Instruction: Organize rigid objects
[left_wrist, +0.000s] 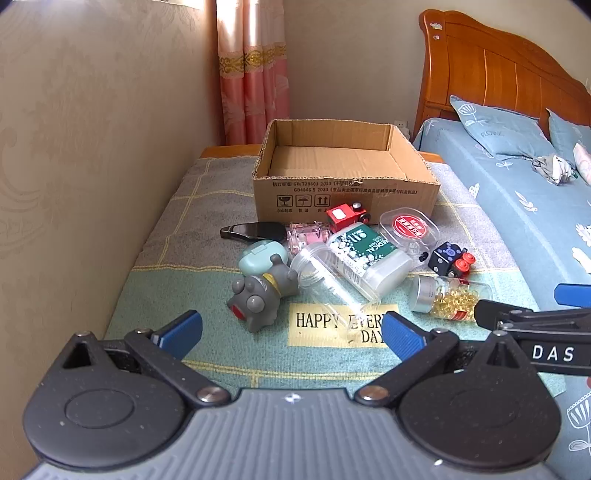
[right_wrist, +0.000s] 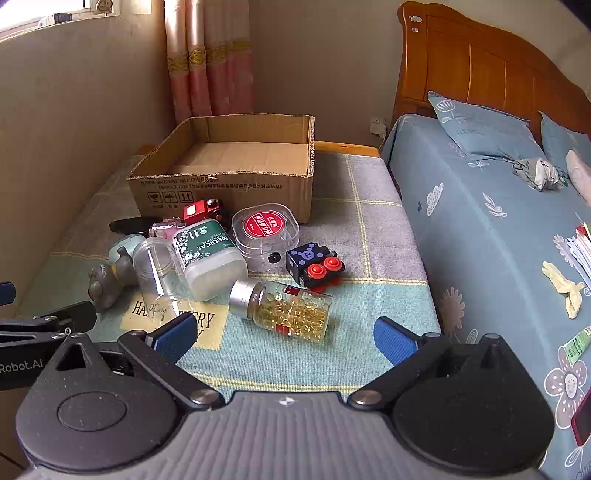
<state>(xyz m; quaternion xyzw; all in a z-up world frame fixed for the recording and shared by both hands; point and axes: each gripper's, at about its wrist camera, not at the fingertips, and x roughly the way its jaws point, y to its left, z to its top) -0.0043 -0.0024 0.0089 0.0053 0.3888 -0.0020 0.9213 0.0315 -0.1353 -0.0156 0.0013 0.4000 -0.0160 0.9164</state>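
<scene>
Clutter sits in a loose heap on a checked cloth (left_wrist: 207, 258) that covers the tabletop, just in front of an open cardboard box (left_wrist: 343, 173) whose inside shows only bare cardboard. Nearest the box wall lie a red toy truck (left_wrist: 345, 214), a small pink bottle (left_wrist: 304, 234) and a dark flat case (left_wrist: 253, 230). A green-labelled white bottle (left_wrist: 369, 258) marked MEDICAL lies on its side, touching a clear empty jar (left_wrist: 327, 280) that is tipped over beside it. To the jar's left a grey rubber toy figure (left_wrist: 258, 295) leans against a pale green case (left_wrist: 260, 256). To the right of the green-labelled bottle are a clear round box with a red label (right_wrist: 264, 230), a black toy block with red wheels (right_wrist: 314, 264), and a capsule bottle (right_wrist: 284, 308) with a silver cap, lying flat and full of yellow capsules.

Both tools hang above the near edge of the cloth, touching none of the things. The left tool (left_wrist: 291, 330) has its blue pads spread wide, with the HAPPY EVERY DAY patch between them. The right tool (right_wrist: 286, 338) is likewise spread wide, the capsule bottle lying just beyond its gap. A bed (right_wrist: 480, 221) with a blue flowered cover and wooden headboard stands to the right.
</scene>
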